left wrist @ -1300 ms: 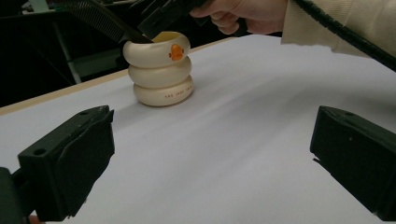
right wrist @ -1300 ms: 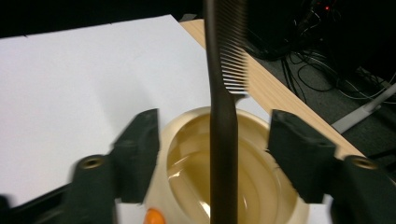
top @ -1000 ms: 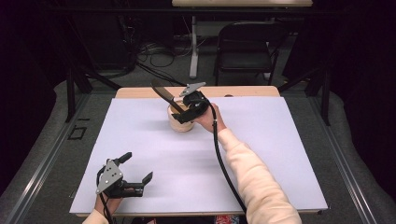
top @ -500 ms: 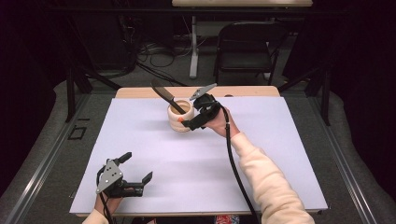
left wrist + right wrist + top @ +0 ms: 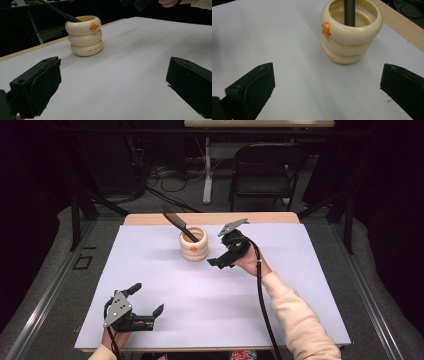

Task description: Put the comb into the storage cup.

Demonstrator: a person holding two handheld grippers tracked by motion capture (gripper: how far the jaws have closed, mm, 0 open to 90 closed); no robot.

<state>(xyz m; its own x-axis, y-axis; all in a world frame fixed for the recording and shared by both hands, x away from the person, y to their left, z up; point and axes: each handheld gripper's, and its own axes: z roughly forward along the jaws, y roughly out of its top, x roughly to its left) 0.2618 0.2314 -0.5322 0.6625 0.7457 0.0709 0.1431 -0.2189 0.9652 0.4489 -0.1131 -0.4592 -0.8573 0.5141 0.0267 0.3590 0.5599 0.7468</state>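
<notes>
High view: right gripper (image 5: 216,251) now clear of cup (image 5: 193,245), fingers just opened.

Table (image 5: 150,270) seen from above and behind the person, holder (image 5: 84,36) viewed closely, low, by both tool cameras, opposite sides.

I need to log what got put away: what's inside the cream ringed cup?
A dark utensil stands in the cream cup, its handle leaning on the rim and its flat end sticking out. The cup's wall hides its lower tip and the bottom of the cup.
</notes>
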